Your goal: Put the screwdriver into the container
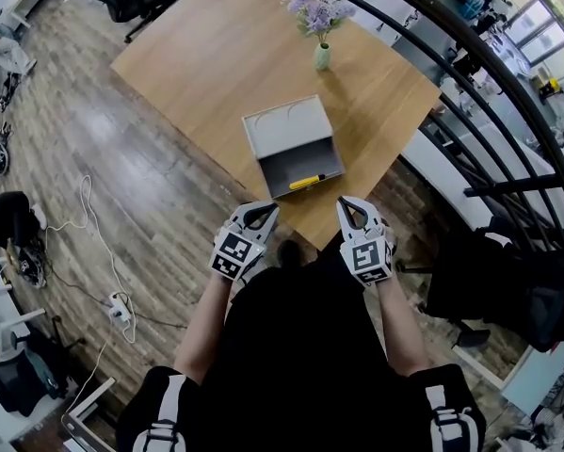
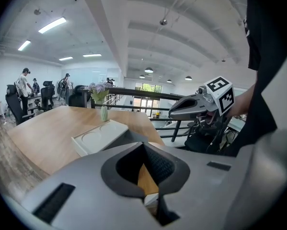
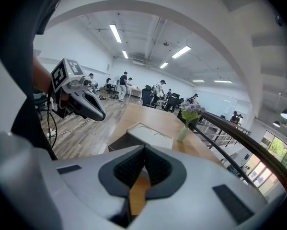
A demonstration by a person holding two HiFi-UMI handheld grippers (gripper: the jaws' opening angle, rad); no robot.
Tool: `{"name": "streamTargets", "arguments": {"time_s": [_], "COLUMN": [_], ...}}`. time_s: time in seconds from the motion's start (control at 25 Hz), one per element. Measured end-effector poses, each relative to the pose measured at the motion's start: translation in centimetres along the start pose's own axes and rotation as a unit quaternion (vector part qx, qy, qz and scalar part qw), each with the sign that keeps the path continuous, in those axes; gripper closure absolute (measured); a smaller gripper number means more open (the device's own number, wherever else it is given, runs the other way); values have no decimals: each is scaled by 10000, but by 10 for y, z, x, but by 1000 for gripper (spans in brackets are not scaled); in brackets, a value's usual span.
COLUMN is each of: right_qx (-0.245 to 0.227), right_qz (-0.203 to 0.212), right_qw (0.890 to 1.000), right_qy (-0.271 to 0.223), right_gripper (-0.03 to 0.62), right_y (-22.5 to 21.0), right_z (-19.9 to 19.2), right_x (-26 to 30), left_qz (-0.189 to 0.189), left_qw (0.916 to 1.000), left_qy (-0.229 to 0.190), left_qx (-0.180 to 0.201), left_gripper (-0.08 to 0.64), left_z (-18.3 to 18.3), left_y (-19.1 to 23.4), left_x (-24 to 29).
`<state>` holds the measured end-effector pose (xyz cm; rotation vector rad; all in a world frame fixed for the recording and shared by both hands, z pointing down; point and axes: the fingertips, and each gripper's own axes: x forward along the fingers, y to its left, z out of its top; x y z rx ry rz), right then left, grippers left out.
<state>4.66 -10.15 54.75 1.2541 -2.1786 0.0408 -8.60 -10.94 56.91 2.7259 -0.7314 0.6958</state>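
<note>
Nearest, the left hand-held gripper (image 1: 263, 208) and right hand-held gripper (image 1: 349, 202) are held closed, empty; the yellow-handled screwdriver (image 1: 307, 182) is seen inside the open grey container (image 1: 280, 166).

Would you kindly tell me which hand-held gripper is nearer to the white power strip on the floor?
Left. The left hand-held gripper is up-right of the power strip; the right hand-held gripper lies farther right.

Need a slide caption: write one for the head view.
Screwdriver lies in the open container on the table; left gripper and right gripper hover shut and empty nearby.
</note>
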Motion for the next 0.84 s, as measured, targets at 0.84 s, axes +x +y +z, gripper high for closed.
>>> {"name": "streamTargets", "arguments": {"time_s": [0.84], "right_qx": [-234], "right_qz": [-24], "right_qw": [9997], "right_qy": [80], "right_gripper": [568], "right_y": [17], "right_z": [8], "right_x": [-24], "left_qz": [-56], "left_qw": [9987], "left_qy": [-134], "left_qx": [-486], "left_gripper": [537], "left_z": [-17], "left_y": [-15], "left_x": [-16]}}
